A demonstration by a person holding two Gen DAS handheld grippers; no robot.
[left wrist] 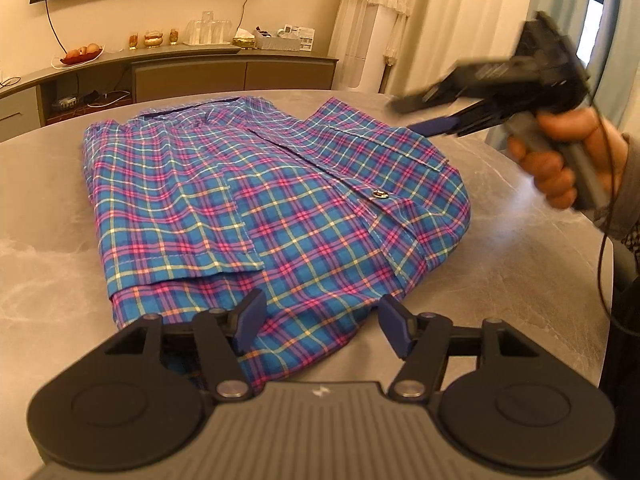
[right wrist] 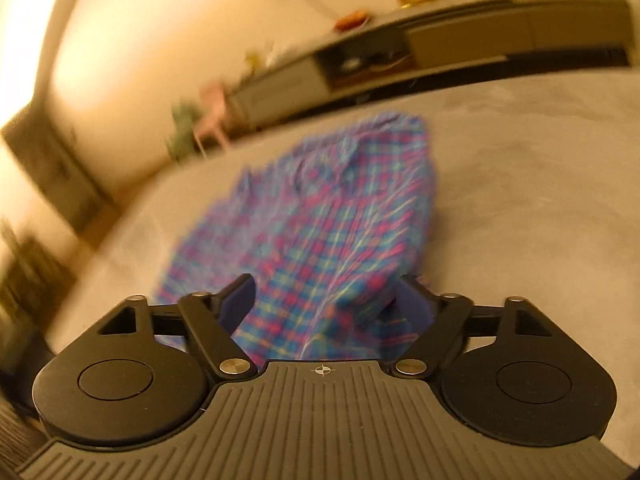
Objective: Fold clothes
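Observation:
A blue, pink and yellow plaid shirt [left wrist: 280, 200] lies folded flat on the grey marble table [left wrist: 500, 248]. My left gripper [left wrist: 322, 324] is open over the shirt's near edge, with cloth lying between the blue pads and neither pad pressing on it. A hand [left wrist: 560, 160] holds my right gripper [left wrist: 420, 114] in the air over the shirt's far right corner, its fingers apart. The right wrist view is blurred. There the right gripper [right wrist: 326, 302] stands open above the plaid shirt [right wrist: 320, 220], and nothing is pinched.
A long low sideboard [left wrist: 180, 68] stands behind the table with a fruit bowl [left wrist: 80, 54], glasses and a tissue box on it. White curtains [left wrist: 372, 20] hang at the back right. The table's rounded edge [left wrist: 608, 280] runs close by on the right.

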